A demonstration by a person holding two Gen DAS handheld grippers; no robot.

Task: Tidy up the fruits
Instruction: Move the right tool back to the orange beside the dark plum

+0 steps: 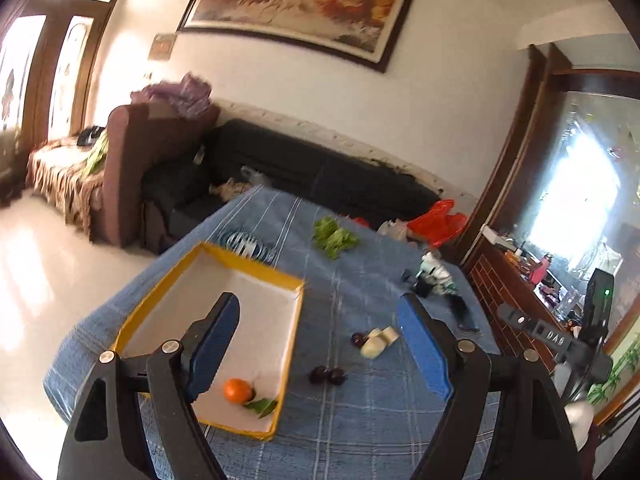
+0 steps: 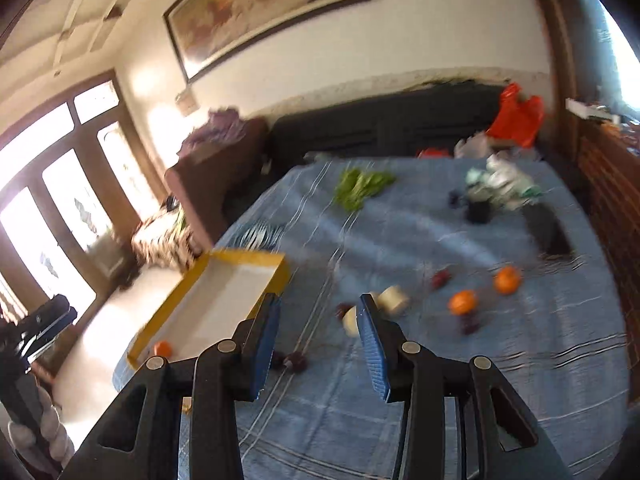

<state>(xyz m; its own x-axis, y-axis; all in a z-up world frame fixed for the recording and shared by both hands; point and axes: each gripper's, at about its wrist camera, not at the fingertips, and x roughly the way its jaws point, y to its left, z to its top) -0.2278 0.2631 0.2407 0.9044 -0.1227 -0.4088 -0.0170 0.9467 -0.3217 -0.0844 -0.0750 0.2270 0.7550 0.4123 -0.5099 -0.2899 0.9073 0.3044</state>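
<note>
A yellow-rimmed white box (image 1: 297, 312) lies on the blue tablecloth (image 1: 360, 420) and holds one orange (image 1: 237, 390) with a leaf. My left gripper (image 1: 318, 344) is open and empty above the box's right edge. Two dark plums (image 1: 328, 375) lie just right of the box, and pale fruit pieces (image 1: 379, 342) with another plum lie beyond. In the right wrist view my right gripper (image 2: 318, 344) is open and empty above the cloth. Two oranges (image 2: 463, 302) (image 2: 507, 279) and dark plums (image 2: 440, 278) lie to its right; the box (image 2: 276, 276) is to its left.
Green lettuce (image 1: 334, 236) lies at the far middle of the table. A striped plate (image 1: 244, 242) sits behind the box. A dark cup with a crumpled wrapper (image 2: 486, 196) and a black item (image 2: 550, 232) stand at the far right. A dark sofa (image 1: 320, 172) is behind the table.
</note>
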